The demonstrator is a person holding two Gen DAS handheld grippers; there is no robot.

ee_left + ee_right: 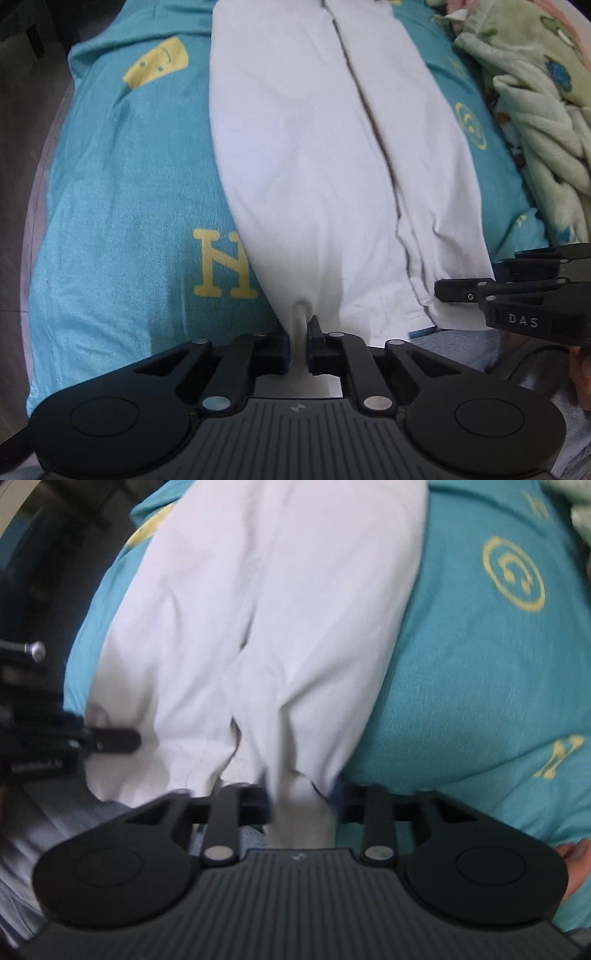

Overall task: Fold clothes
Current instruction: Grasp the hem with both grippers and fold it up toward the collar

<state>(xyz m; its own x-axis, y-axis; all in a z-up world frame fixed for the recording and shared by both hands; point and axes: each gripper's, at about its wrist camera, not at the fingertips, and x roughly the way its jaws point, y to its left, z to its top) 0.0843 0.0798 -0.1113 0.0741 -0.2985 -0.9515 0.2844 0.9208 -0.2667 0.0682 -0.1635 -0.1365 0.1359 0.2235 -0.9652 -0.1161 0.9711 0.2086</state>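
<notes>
White garment (314,166) laid on bed sheet (122,177) | near hem clamped by left gripper (298,345) and right gripper (303,805) | risk: thin pinches slipped, fold skewed.

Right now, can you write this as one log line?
left gripper: shut on white garment | right gripper: shut on white garment | surface: teal sheet

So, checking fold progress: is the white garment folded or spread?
Folded lengthwise: white cotton garment shows two panels meeting along a centre seam.
</notes>
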